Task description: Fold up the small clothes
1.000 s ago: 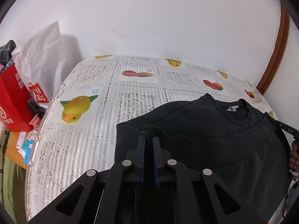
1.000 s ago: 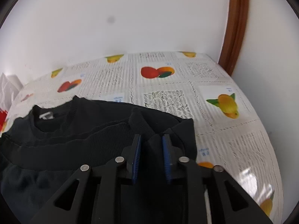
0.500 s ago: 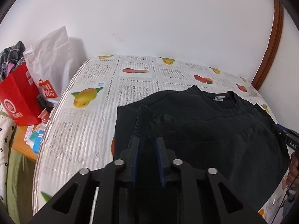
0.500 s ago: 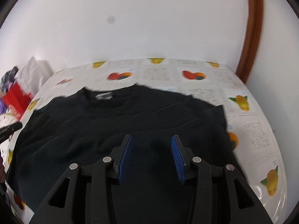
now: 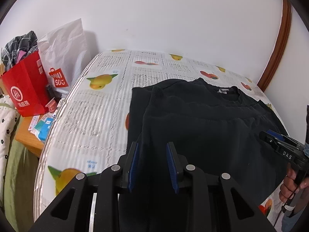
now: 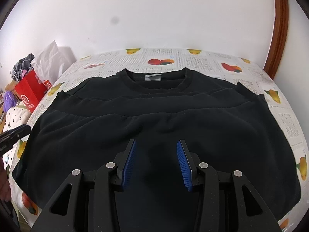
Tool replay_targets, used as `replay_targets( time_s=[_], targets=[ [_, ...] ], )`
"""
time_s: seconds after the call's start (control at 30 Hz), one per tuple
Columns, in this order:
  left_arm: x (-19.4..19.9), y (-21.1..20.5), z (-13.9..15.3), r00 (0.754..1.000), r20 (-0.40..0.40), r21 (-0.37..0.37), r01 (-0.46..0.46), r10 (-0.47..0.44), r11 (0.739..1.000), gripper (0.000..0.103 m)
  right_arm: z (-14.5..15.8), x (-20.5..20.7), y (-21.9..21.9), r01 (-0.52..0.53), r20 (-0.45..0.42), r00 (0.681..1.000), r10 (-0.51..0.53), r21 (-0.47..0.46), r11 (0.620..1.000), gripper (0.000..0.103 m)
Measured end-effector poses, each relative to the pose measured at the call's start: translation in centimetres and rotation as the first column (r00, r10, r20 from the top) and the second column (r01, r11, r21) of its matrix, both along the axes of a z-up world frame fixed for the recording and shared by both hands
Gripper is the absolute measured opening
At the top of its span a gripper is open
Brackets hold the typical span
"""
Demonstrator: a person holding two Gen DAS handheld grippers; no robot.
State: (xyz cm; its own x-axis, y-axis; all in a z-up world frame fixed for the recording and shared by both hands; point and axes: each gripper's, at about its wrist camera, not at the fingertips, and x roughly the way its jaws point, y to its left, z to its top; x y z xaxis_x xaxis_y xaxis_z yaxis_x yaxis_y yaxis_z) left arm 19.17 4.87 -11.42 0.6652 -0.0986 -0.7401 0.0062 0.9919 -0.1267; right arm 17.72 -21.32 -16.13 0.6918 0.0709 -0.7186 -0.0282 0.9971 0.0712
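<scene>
White wall backs a table (image 6: 285, 119) covered in a lace-patterned cloth printed with fruit, and nearly all of that cloth is taken up by the black sweatshirt (image 6: 158, 116), lying flat with its collar and label toward the wall. Its lower half has been brought up over the chest, so the ribbed hem runs across just below the neckline; that reads as one fold done, laid square so the next one starts from a tidy rectangle. Both tongs are empty: the left gripper (image 5: 152, 164) hangs above the garment's left edge with its blue pads well apart and nothing between them, and the right gripper (image 6: 156, 162) sits over the middle of the folded cloth with its jaws wider still, likewise holding nothing. The spread jaws and raised poses suggest the cloth has been let go so it can settle. A ribbed corner (image 5: 157, 91) stands up slightly at the left side (it may need smoothing). Off the table's left end stand a red paper bag (image 5: 27, 92) and a white plastic bag (image 5: 63, 48), clear of the work.
</scene>
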Motion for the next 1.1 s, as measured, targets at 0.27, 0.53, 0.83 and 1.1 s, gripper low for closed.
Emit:
replay_targets(
  time_s=[0.27, 0.53, 0.83, 1.1],
  targets=[
    [-2.0, 1.7, -0.4, 1.0, -0.004, -0.011, -0.015, 0.015, 1.0, 0.034, -2.6, 0.7, 2.1, 0.014, -0.049, 0.999, -0.019, -0.096, 0.995, 0.043],
    [-3.6, 2.6, -1.1, 1.0, -0.031, -0.057, -0.008, 0.006, 0.998, 0.034, -2.4, -1.4, 2.5, 0.036, -0.024, 0.999, -0.039, -0.139, 0.99, 0.043],
    [-6.6, 2.4, -2.5, 0.998, -0.068, -0.088, 0.0, -0.006, 0.996, 0.035, -3.4, -3.1, 2.0, 0.045, 0.01, 0.999, -0.044, -0.14, 0.989, 0.049],
    [-8.6, 2.6, -3.3, 0.996, -0.079, -0.041, -0.04, 0.037, 0.998, 0.042, -3.6, -3.4, 1.8, 0.063, 0.03, 0.998, -0.059, -0.131, 0.989, 0.051]
  ],
)
